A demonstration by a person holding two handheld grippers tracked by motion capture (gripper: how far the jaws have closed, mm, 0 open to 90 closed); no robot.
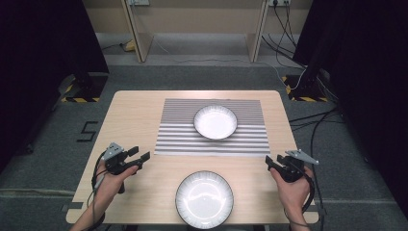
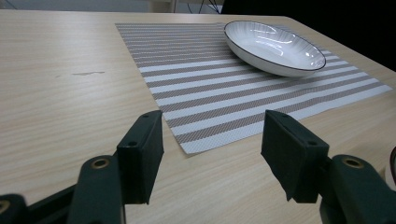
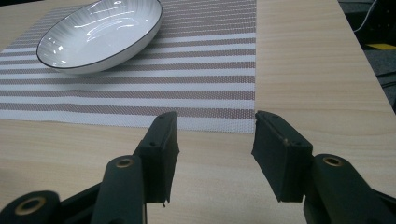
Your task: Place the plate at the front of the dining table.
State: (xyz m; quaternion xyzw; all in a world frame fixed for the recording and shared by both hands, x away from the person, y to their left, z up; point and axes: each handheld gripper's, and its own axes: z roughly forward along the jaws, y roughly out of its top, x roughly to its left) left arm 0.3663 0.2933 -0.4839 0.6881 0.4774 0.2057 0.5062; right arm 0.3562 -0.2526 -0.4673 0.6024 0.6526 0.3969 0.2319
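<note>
1. Near bowl [image 1: 204, 199] sits on the bare tabletop [image 1: 134, 115] at its front edge, between my two hands.
2. Far bowl [image 1: 215, 121] rests on the striped placemat [image 1: 183, 139].
3. My left tool [image 1: 138, 156]: jaws apart, holding nothing.
4. My right tool [image 1: 272, 162]: jaws apart, holding nothing, well clear of both bowls.

Placemat [image 1: 211, 127] lies on table [image 1: 134, 115], centred L-R, toward far edge. Far plate [image 1: 215, 121] sits on mat, approx. mid-mat. Near plate [image 1: 204, 198] sits on bare tabletop at near edge, centre, well apart from mat. Left gripper [image 1: 138, 155] near mat's near-left corner; right gripper [image 1: 272, 161] near its near-right corner.
</note>
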